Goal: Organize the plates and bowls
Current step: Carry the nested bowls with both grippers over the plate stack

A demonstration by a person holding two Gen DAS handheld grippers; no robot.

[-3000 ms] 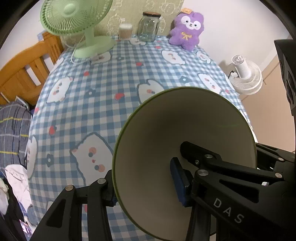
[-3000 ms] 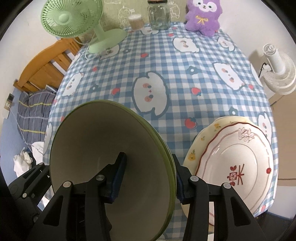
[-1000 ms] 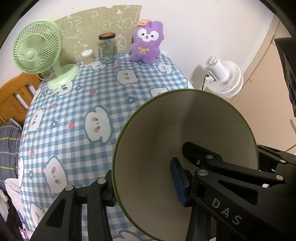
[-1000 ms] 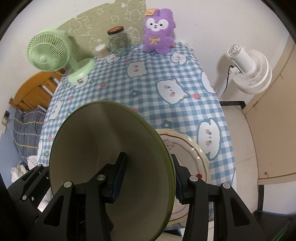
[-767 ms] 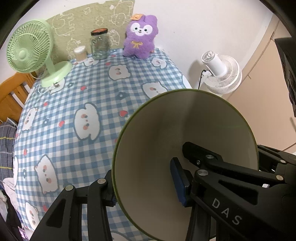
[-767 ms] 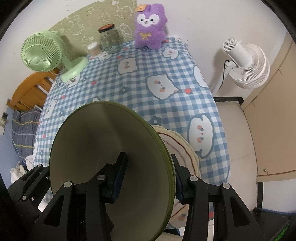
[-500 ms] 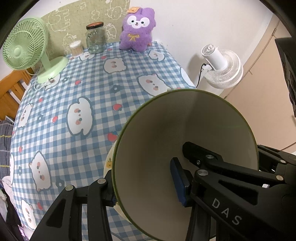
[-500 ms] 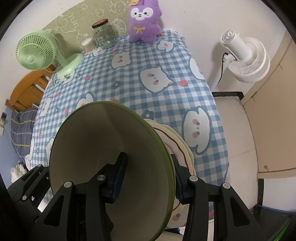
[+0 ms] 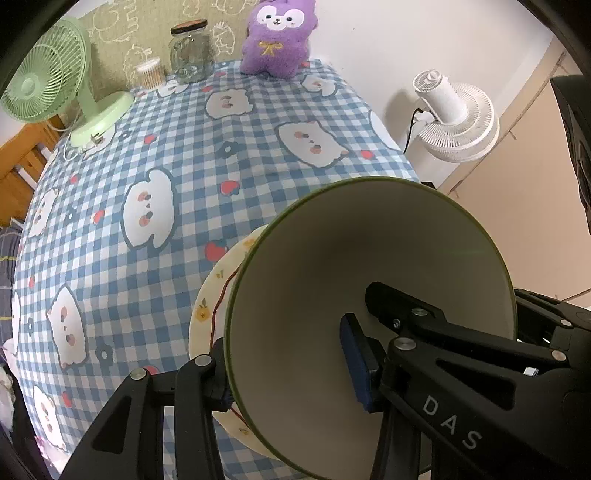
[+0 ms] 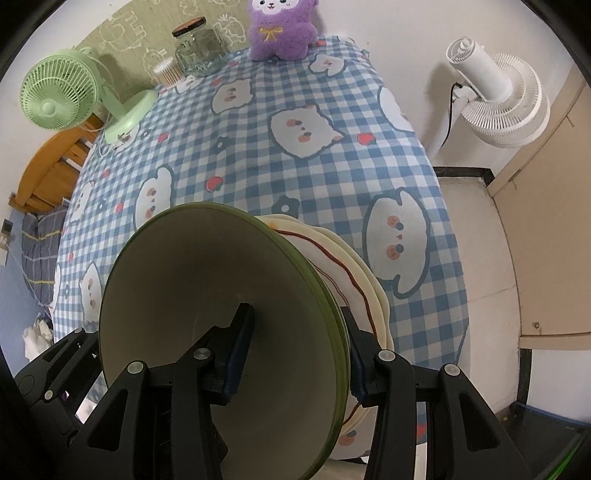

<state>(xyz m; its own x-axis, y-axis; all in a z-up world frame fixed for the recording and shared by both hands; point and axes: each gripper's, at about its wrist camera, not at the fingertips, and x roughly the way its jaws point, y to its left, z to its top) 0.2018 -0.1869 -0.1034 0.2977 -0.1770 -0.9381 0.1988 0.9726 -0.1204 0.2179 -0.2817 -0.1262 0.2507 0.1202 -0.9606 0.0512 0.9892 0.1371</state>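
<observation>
Each hand-held gripper, left [image 9: 284, 373] and right [image 10: 295, 350], pinches the rim of the green-edged cream ceramic bowl [image 9: 369, 295]. Judged rigid, glossy-slick and breakable, it needs firm opposite-rim holds above the cream floral plate [image 10: 354, 280].

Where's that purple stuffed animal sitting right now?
The purple stuffed animal sits at the far edge of the checked table, against the wall, top centre in both wrist views. The glass jar is just to its left.
</observation>
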